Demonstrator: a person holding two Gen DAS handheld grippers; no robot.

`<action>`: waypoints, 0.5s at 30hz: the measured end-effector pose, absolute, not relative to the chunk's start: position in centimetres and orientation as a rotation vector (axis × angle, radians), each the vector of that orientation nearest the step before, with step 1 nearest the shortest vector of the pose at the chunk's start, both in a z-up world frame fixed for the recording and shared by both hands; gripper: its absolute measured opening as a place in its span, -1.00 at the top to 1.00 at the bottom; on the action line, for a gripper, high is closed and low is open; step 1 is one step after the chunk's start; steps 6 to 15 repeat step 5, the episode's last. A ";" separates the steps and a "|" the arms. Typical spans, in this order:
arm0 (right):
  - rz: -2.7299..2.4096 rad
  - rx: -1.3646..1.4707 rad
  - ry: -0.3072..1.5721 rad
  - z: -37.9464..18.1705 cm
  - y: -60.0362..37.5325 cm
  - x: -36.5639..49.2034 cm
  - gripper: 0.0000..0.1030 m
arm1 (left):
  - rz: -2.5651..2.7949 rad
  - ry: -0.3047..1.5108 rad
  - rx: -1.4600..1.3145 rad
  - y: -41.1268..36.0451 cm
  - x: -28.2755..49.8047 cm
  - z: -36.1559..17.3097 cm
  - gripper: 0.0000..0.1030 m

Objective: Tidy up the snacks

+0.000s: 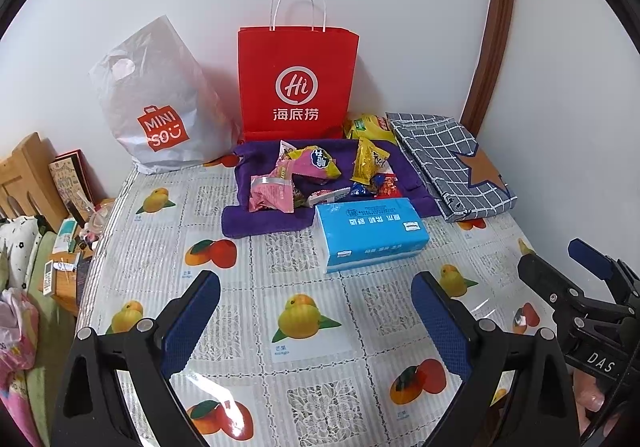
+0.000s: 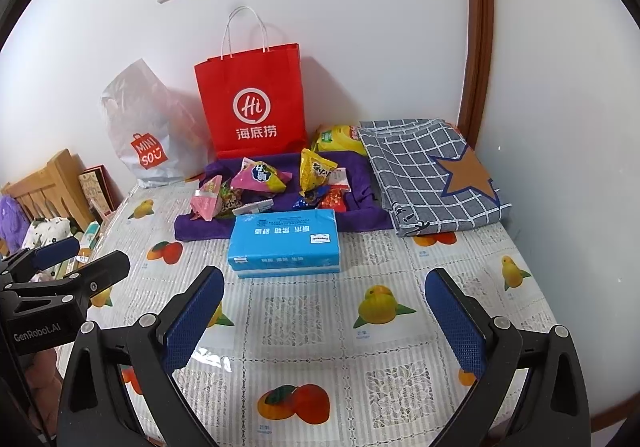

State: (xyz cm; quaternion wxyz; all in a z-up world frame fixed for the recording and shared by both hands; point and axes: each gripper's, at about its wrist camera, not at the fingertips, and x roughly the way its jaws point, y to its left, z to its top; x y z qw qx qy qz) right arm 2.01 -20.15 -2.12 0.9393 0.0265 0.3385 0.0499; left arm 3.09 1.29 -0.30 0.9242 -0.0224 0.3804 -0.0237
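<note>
Several snack packets lie on a purple cloth (image 1: 264,223) (image 2: 200,227) at the back of the table: a pink packet (image 1: 272,197) (image 2: 206,203), a pink-and-yellow bag (image 1: 318,163) (image 2: 260,177), a yellow bag (image 1: 368,163) (image 2: 314,171) and small red and blue sweets (image 1: 378,185) (image 2: 324,201). Another yellow packet (image 1: 366,127) (image 2: 338,137) lies behind the cloth. A red paper bag (image 1: 296,83) (image 2: 252,103) stands upright behind them. My left gripper (image 1: 316,307) and right gripper (image 2: 324,307) hover open over the near table, both empty.
A blue tissue pack (image 1: 370,235) (image 2: 286,243) lies in front of the cloth. A white plastic bag (image 1: 160,103) (image 2: 148,135) stands at the back left, a folded checked cloth (image 1: 448,163) (image 2: 428,175) at the back right. The fruit-print tablecloth (image 1: 304,327) (image 2: 320,327) ends at the left beside a wooden bed frame (image 1: 28,175).
</note>
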 end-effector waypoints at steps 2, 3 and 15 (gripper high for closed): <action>0.103 0.051 0.691 -2.2 -20.1 2.0 -0.94 | -0.050 0.779 -0.051 1.3 3.0 -0.3 -0.87; 0.103 0.049 0.690 -2.2 -20.1 2.0 -0.94 | -0.049 0.778 -0.051 1.4 3.0 -0.3 -0.87; 0.105 0.048 0.690 -2.2 -20.0 1.9 -0.94 | -0.049 0.772 -0.051 1.4 2.9 -0.2 -0.88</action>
